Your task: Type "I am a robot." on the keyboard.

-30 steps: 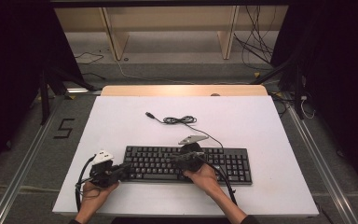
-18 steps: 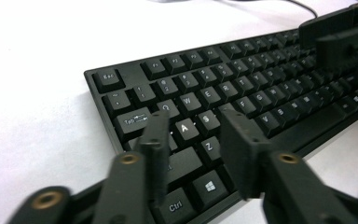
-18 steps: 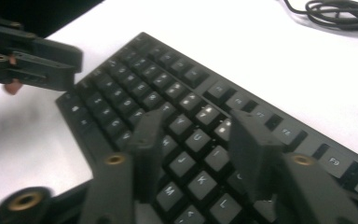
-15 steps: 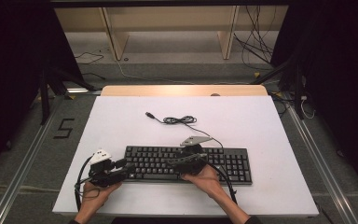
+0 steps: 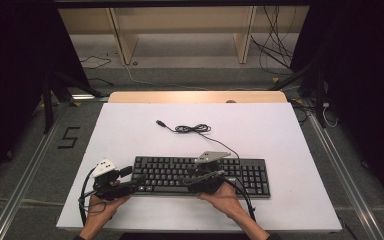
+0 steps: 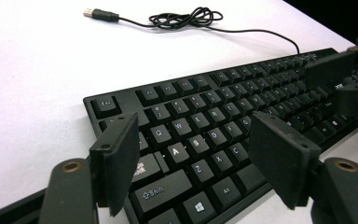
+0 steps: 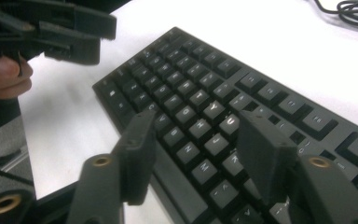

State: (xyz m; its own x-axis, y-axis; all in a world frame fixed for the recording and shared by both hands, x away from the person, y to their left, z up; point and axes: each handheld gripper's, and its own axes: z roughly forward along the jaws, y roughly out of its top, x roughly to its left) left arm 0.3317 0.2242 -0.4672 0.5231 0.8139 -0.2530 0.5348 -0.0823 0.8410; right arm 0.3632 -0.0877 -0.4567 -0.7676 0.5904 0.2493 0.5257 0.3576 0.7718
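A black keyboard (image 5: pixel 200 175) lies flat on the white table (image 5: pixel 280 130), its thin cable (image 5: pixel 192 129) coiled behind it. My left gripper (image 5: pixel 136 181) sits at the keyboard's front left corner. Its jaws have just been opening and now stand wide, open, pressing on nothing. In the left gripper view the left gripper (image 6: pixel 193 149) frames the keyboard's (image 6: pixel 223 107) left keys. My right gripper (image 5: pixel 202 178) hovers over the middle front of the keyboard, open, its jaws having just closed a little. In the right gripper view the right gripper (image 7: pixel 196 149) frames the letter keys (image 7: pixel 200 107), gripping nothing.
The cable's USB plug (image 5: pixel 160 122) lies loose on the table behind the keyboard. A wooden strip (image 5: pixel 195 96) runs along the table's far edge. Past it, the floor holds shelf legs and loose wires (image 5: pixel 275 55). Dark curtains flank both sides.
Both grippers' jaws stand farther apart than a second ago. The hands have stayed almost where they were at the keyboard's front edge, and the keyboard has not shifted.
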